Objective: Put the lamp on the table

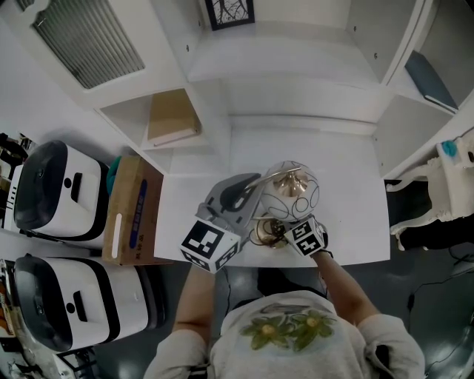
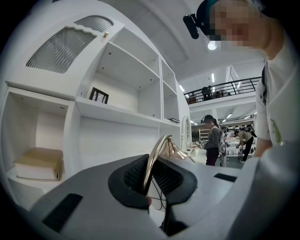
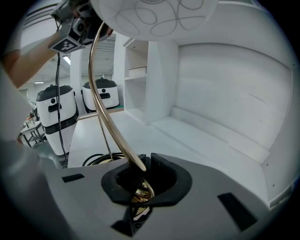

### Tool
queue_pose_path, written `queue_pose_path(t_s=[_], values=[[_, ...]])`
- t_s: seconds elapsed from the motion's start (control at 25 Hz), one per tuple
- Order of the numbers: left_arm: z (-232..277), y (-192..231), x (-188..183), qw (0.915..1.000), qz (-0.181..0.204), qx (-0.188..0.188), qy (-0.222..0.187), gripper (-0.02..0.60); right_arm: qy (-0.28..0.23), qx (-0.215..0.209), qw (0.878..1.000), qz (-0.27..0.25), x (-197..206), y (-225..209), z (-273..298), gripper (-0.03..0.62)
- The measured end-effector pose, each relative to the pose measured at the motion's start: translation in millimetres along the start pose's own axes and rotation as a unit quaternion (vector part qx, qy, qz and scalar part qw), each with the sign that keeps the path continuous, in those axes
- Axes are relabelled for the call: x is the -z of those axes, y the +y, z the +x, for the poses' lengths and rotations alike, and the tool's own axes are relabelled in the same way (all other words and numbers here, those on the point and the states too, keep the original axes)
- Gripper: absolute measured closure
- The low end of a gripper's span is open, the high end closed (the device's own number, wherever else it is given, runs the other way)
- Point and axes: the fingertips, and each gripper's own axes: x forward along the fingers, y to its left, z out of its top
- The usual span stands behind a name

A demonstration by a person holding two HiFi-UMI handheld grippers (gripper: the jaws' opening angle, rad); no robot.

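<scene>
The lamp has a white globe shade (image 1: 294,189) with thin swirl lines, a curved gold stem (image 1: 275,178) and a gold base (image 1: 265,232). It stands upright near the front edge of the white table (image 1: 348,222); whether the base rests on it I cannot tell. My left gripper (image 1: 255,194) is shut on the upper curve of the stem (image 2: 157,157). My right gripper (image 1: 283,231) is shut on the stem (image 3: 117,136) just above the base (image 3: 140,191). The shade (image 3: 154,16) hangs over the right gripper view. The lamp's black cable (image 3: 99,159) lies coiled on the table.
Two white and black appliances (image 1: 50,191) (image 1: 68,305) stand left of the table, beside a cardboard box (image 1: 133,211). A tan book (image 1: 172,118) lies in a shelf cubby, a framed picture (image 1: 229,10) at the back. A white chair (image 1: 443,185) is at the right.
</scene>
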Motion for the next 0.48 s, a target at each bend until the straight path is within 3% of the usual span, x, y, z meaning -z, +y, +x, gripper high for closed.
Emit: queue_pose_path(t_s=[0.48], values=[[8.3, 3.2, 6.3, 1.0, 0.003, 0.003, 0.001, 0.552, 0.004, -0.01, 1.0, 0.004, 4.0, -5.2, 8.4, 0.549]])
